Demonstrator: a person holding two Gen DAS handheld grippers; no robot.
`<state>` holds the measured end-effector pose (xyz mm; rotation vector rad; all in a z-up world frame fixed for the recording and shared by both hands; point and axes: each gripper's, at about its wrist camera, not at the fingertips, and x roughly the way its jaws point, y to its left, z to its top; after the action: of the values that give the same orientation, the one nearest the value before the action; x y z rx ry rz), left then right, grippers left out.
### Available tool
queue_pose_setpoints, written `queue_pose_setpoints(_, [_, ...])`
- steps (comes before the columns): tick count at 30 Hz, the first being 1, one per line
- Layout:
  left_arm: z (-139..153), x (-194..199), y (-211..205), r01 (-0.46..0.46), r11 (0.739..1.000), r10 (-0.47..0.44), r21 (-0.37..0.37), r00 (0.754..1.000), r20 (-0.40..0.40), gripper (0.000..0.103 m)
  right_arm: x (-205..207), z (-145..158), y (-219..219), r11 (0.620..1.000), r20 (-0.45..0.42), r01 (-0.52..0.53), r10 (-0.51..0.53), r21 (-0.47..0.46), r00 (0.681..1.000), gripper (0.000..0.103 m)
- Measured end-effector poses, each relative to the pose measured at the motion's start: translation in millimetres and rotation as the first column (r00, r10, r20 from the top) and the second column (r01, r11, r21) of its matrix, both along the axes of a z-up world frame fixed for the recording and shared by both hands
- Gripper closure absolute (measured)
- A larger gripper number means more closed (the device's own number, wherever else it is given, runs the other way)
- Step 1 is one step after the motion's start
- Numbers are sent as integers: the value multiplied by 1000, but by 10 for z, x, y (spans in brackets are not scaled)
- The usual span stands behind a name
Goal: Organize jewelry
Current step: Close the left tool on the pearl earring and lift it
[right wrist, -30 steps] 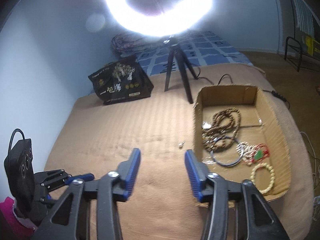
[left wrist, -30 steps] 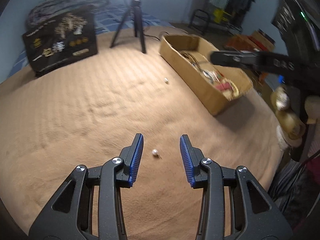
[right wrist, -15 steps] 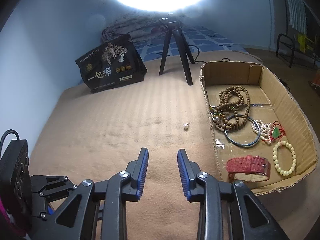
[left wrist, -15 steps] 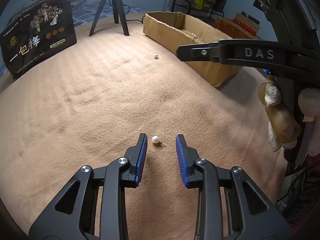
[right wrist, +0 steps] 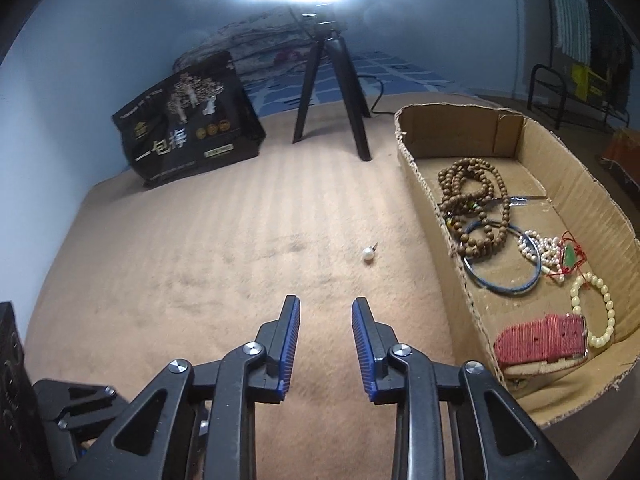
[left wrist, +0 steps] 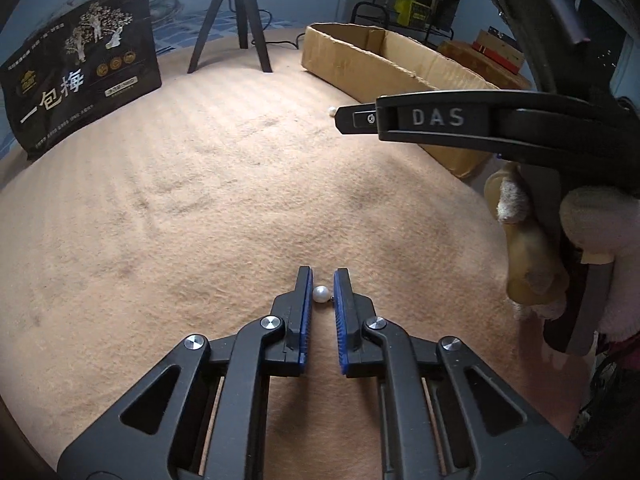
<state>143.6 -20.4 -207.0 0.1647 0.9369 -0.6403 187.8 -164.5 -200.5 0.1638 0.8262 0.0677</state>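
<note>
A pearl stud earring [left wrist: 321, 294] lies on the tan blanket between the blue pads of my left gripper [left wrist: 322, 280], whose jaws have narrowed around it and touch or nearly touch it. A second pearl earring [right wrist: 368, 255] lies ahead of my right gripper [right wrist: 325, 312], which is open and empty; it also shows in the left wrist view [left wrist: 331, 111]. The cardboard box [right wrist: 432, 196] at the right holds wooden beads [right wrist: 472, 192], a blue bangle [right wrist: 500, 286], a pearl strand, a cream bead bracelet [right wrist: 600, 312] and a red strap [right wrist: 540, 340].
A black printed bag [right wrist: 188, 136] stands at the back left. A tripod [right wrist: 332, 92] stands behind the blanket's middle under a bright ring light. My right gripper's body [left wrist: 460, 120] crosses the left wrist view at the right, above the blanket.
My left gripper has come down and its jaws have closed in around the near pearl earring. My right gripper has moved lower and nearer the far earring and narrowed its jaws somewhat.
</note>
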Motion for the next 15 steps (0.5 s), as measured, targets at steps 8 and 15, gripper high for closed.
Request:
queue_pose_setpoints(8, [-4,146,230,-79,997,79,-16,997,-4,94,204,-104,37,998,-15,48,-49,-52,999,80])
queue_pose_setpoints(15, [-3,235,430,-128,991,127,-49,992,-17,94,391,-171,82,993,-30,73,-76,-95,997,83])
